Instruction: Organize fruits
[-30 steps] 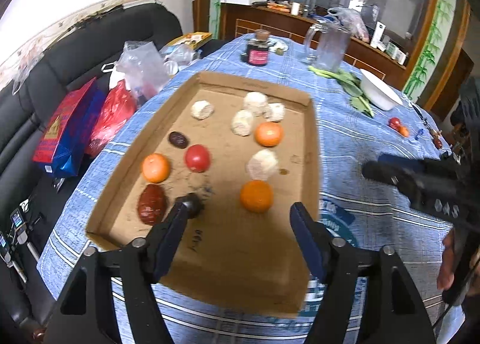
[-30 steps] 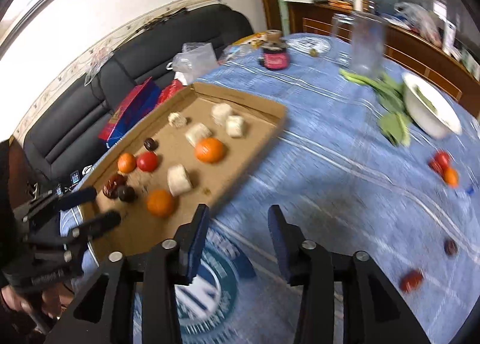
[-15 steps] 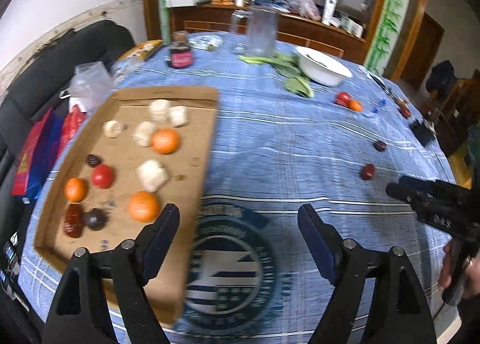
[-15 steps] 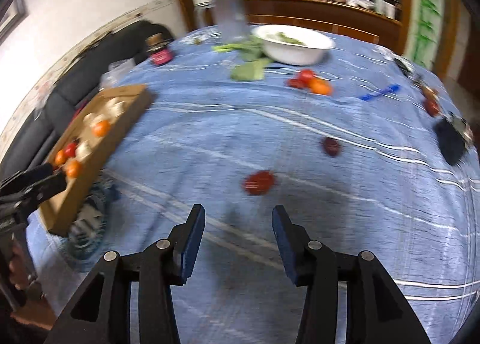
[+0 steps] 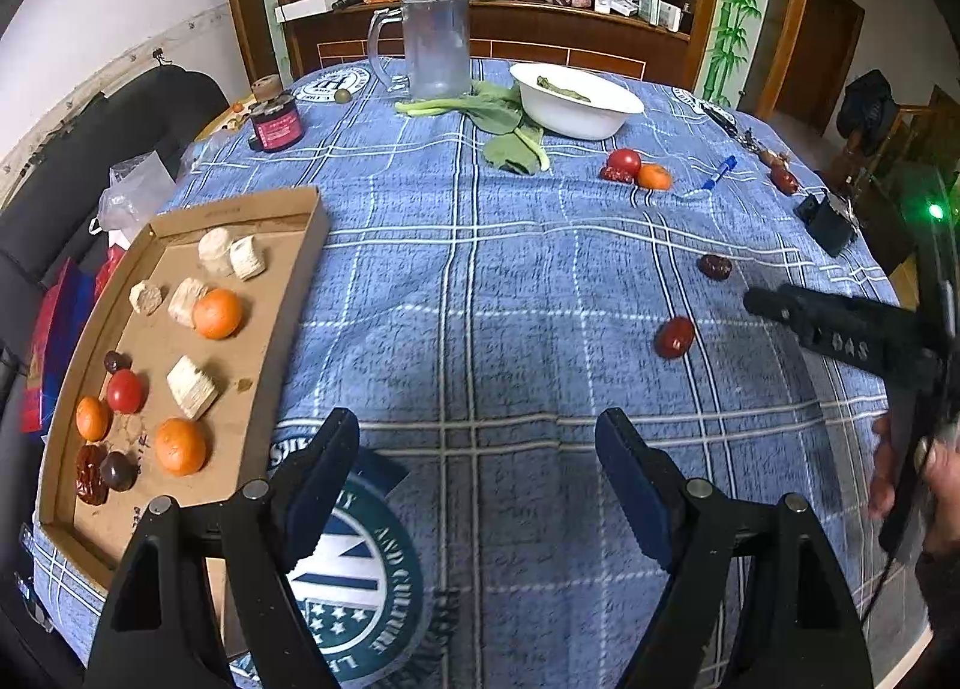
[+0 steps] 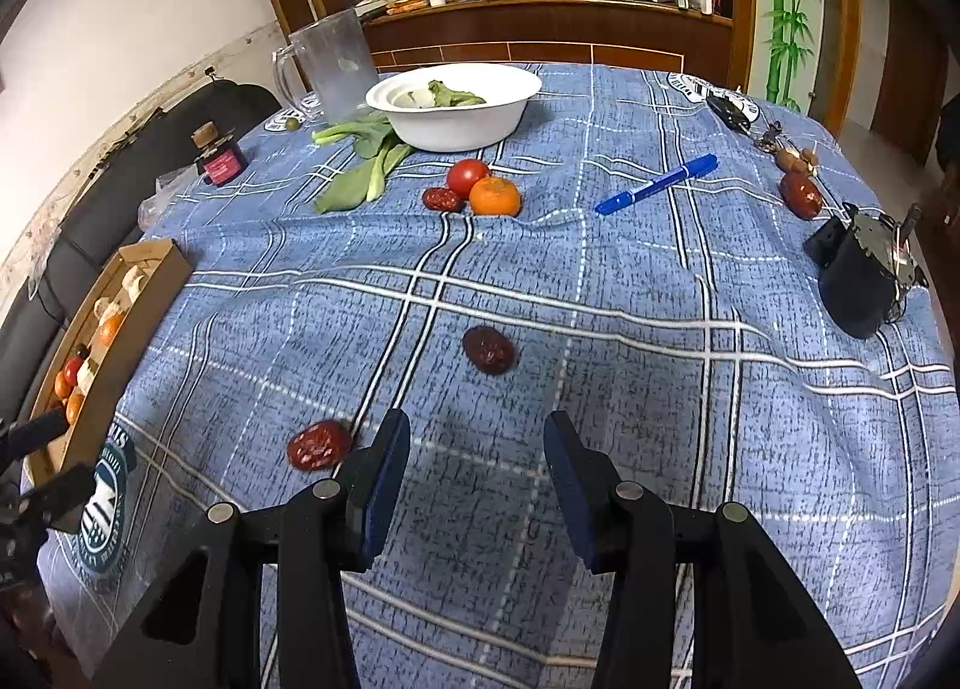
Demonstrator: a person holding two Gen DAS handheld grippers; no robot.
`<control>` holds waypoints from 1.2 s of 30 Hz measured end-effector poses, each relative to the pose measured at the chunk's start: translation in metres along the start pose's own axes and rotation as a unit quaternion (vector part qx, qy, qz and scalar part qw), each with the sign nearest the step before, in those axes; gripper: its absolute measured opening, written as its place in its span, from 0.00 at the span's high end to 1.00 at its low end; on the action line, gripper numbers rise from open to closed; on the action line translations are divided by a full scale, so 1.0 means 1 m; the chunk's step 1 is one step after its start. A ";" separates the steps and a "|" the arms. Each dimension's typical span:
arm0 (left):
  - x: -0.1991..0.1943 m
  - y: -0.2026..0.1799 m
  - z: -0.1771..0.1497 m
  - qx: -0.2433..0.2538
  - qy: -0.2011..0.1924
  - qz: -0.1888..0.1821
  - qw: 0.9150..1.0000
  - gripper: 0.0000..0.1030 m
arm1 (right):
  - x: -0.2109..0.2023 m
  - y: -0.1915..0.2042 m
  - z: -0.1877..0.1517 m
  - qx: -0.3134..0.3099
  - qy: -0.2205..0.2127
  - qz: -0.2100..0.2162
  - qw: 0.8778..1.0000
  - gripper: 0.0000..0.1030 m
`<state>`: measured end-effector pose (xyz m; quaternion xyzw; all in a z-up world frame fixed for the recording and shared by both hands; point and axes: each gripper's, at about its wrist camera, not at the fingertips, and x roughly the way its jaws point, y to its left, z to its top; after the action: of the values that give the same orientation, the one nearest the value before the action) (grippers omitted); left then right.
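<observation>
Item: loose fruits on desk (image 6: 690, 389), blue plaid cloth
- Near red date (image 6: 318, 444) just L of right hand-held gripper (image 6: 477, 443); 2nd date (image 6: 489, 350) ahead of it
- Tomato (image 6: 468, 176), orange (image 6: 494, 195), small date (image 6: 443, 199) clustered, touching, near white bowl (image 6: 456, 116); another date (image 6: 800, 195) far R edge
- Cardboard tray (image 5: 300, 281) at L w/ oranges, tomato, dates, pale blocks already in
- Right hand-held gripper: fingers apart, nothing betw.
- Left hand-held gripper (image 5: 477, 473): wide apart, empty
- Change: a sec ago both views sat over/beside tray; now swung over to open cloth, left opened wider
- Meaning: looks like drop-off done, next pick likely one of the 2 near dates
</observation>
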<state>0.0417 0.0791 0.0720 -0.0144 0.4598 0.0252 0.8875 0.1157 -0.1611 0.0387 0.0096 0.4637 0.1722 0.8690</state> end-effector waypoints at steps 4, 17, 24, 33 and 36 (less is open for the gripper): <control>0.001 -0.002 0.004 -0.009 -0.010 0.013 1.000 0.22 | -0.011 0.008 -0.011 0.000 0.003 0.013 1.000 0.52; -0.036 0.037 -0.011 -0.046 -0.030 0.051 0.997 0.22 | -0.034 0.095 -0.035 -0.055 0.019 0.036 0.998 0.23; -0.080 0.106 -0.040 -0.074 -0.039 0.036 0.996 0.12 | -0.042 0.173 -0.038 -0.090 0.023 0.060 0.994 0.11; -0.097 0.193 -0.084 -0.120 -0.018 0.067 0.990 0.05 | -0.038 0.268 -0.051 -0.140 0.037 0.050 0.988 0.06; -0.096 0.216 -0.089 -0.128 -0.022 0.074 0.989 0.05 | -0.032 0.285 -0.059 -0.149 0.038 0.033 0.988 0.06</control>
<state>-0.0985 0.2875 0.0986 -0.0935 0.4332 0.1499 0.8838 -0.0307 0.0885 0.0812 -0.1116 0.4649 0.2679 0.8365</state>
